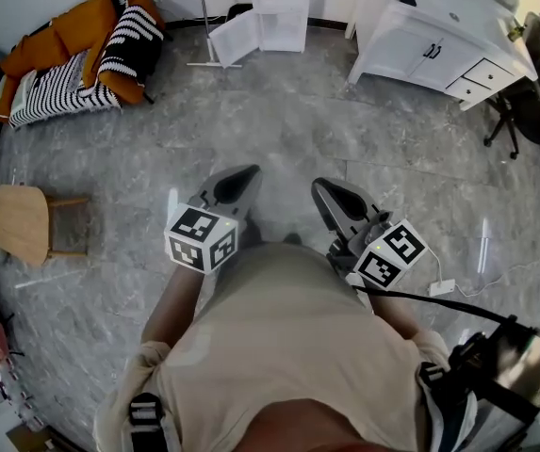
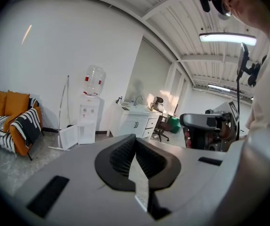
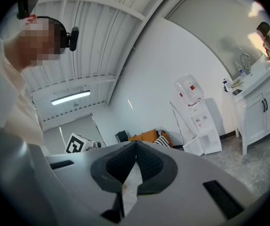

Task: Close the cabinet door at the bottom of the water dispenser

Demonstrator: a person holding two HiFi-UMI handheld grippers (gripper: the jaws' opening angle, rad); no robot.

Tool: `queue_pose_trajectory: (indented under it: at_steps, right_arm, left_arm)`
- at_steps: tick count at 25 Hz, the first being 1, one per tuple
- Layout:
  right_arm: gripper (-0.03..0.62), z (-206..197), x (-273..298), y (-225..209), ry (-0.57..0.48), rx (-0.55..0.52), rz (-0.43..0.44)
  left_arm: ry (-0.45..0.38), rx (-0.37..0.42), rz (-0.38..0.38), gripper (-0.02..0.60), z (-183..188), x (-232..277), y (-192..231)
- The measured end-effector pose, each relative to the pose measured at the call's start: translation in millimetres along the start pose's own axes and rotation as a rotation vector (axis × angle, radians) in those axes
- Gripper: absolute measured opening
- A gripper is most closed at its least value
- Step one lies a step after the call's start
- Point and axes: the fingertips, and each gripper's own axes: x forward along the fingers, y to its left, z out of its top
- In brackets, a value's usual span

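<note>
Jaws with ribbed black pads (image 2: 124,155) press together, empty, on our left gripper (image 1: 239,181) and right gripper (image 1: 332,194). The boxy white water dispenser (image 1: 282,8) has its flat cabinet door (image 1: 234,38) open.

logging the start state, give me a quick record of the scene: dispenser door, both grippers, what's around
water dispenser: against the far wall
cabinet door: open at the dispenser's base, swung toward the sofa side
left gripper: fingers together, nothing between them, far from the door
right gripper: fingers together, nothing between them, far from the door
sofa: left of the dispenser
sink cabinet: right of the dispenser
task: door not yet closed
</note>
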Motion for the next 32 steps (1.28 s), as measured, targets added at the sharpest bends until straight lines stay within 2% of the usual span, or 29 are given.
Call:
queue_pose_trajectory:
  at_steps: [5,9,11,20,27,32]
  right_arm:
    - [0.014,1.3,28.1,-1.9,0.021,-0.028,-0.002]
    - [0.014,4.3,72.9,18.4,0.048,-0.203,0.087]
    - [0.014,8.1,96.7,26.4,0.053,-0.256,0.097]
    - [0.014,20.5,175.6,21.5,0.050,-0.258,0.024]
    - [0.014,17.4,238.5,26.0,0.070,-0.264,0.011]
    - [0.014,8.4,269.8,28.5,0.114,-0.269,0.019]
  left_arm:
    - [-0.012,-0.013,-0.026,-0.009,9.9,3.7,26.7]
    - [-0.015,-0.020,-0.049,-0.009,18.0,3.9,58.0]
    - [-0.021,-0.025,-0.060,-0.009,24.3,2.6,76.9]
    - [-0.055,-0.034,-0.096,-0.009,56.5,1.6,152.0]
    - [-0.047,-0.035,-0.117,-0.009,63.3,-8.3,207.8]
    - [-0.065,-0.045,-0.096,-0.009,68.3,-16.6,248.2]
